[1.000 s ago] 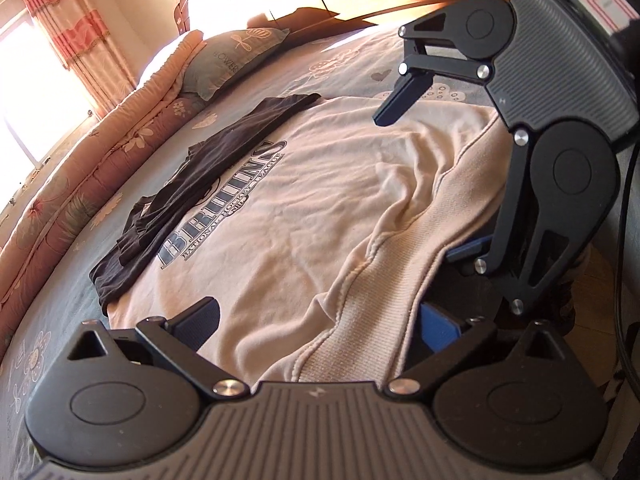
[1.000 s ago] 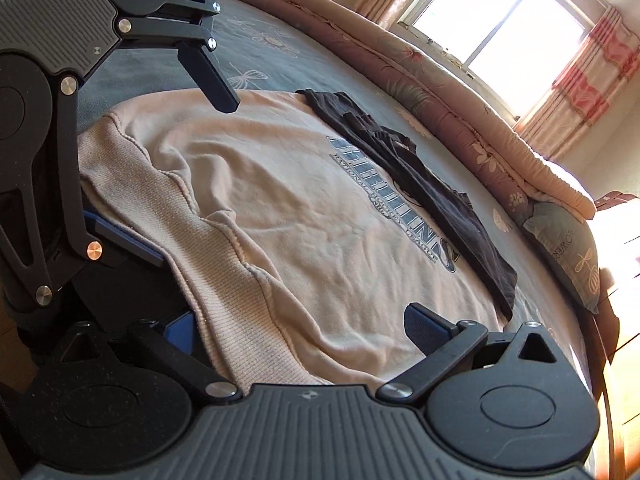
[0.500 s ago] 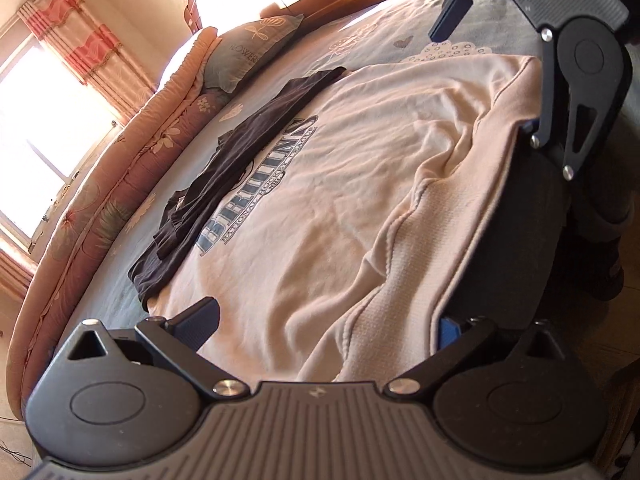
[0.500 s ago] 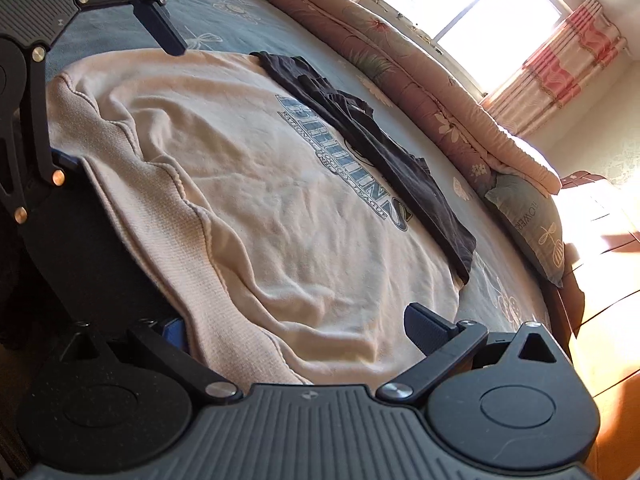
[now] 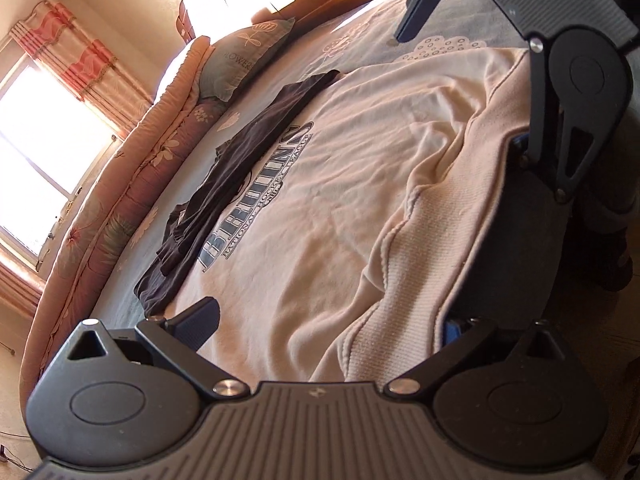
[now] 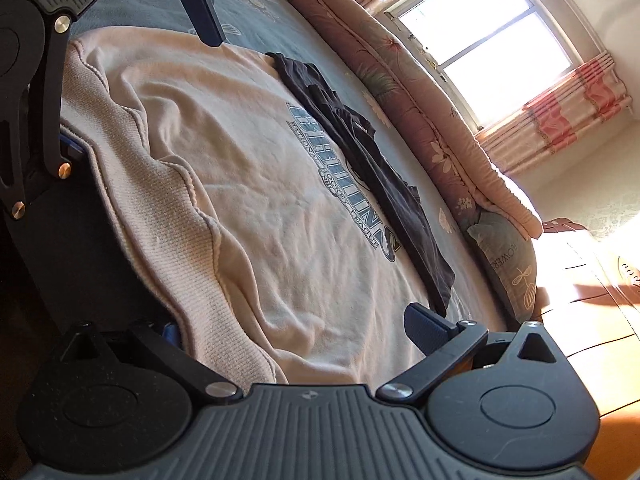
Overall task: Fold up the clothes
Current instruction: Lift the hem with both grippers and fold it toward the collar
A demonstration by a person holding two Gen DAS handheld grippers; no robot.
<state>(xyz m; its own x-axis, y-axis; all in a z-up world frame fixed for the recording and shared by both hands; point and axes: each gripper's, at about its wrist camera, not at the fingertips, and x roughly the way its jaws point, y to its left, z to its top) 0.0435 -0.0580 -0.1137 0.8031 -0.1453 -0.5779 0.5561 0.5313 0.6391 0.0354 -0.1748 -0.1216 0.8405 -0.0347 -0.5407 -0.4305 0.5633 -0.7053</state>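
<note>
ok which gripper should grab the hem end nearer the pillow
Right. The right gripper is open and straddles the ribbed hem of the cream sweatshirt at the pillow end. The left gripper, also open, straddles the hem's opposite end, farther from the pillow.

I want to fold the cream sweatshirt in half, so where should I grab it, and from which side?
Grip the sweatshirt by its ribbed hem, one corner each, from the near edge of the bed. That thick band drapes over it, letting a finger slip beneath; left tongs and right tongs straddle the hem, open.
</note>
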